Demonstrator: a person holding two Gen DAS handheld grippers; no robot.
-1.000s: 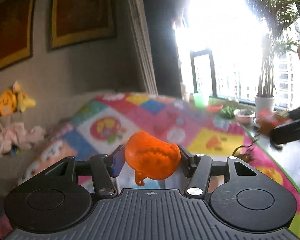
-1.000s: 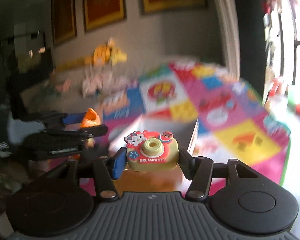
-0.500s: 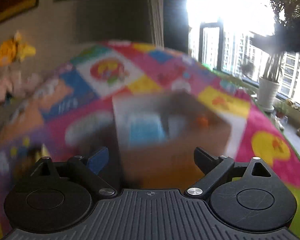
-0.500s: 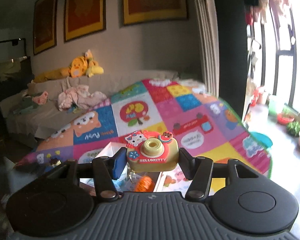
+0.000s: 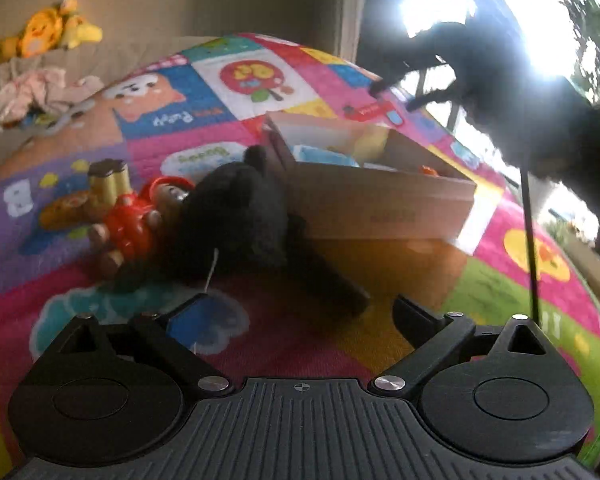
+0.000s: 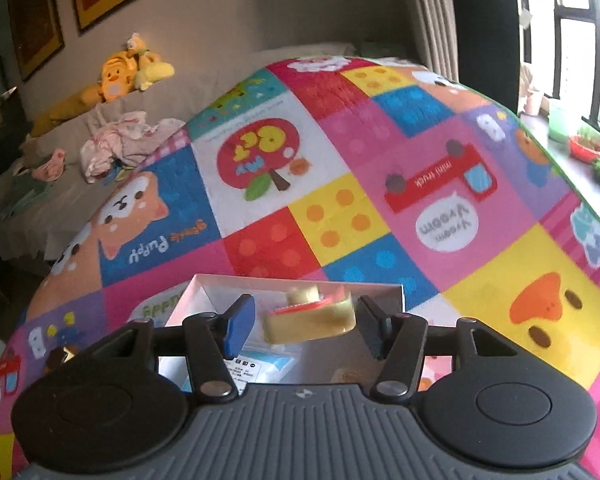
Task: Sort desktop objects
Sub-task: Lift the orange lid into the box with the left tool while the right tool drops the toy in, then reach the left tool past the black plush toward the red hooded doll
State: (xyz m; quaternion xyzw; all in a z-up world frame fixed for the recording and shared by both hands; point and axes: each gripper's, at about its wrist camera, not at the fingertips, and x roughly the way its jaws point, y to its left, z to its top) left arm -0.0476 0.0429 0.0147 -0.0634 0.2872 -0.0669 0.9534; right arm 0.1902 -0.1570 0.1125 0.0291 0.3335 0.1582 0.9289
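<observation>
My left gripper is open and empty, low over the colourful play mat. Ahead of it lie a black plush toy, a red doll and a small yellow-green cylinder toy, left of an open cardboard box. My right gripper is open above the same box. The yellow Hello Kitty toy camera is blurred and tilted between the fingers, apart from both pads. A blue packet lies in the box. The right gripper shows dark at the left wrist view's upper right.
A sofa with a yellow plush and crumpled clothes stands at the back left. A window ledge with a green cup and plant bowls runs along the right. Framed pictures hang on the wall.
My left gripper let go of the orange toy, opened and swung down left toward the toys on the mat. My right gripper tilted down over the box and opened; the toy camera left its pads.
</observation>
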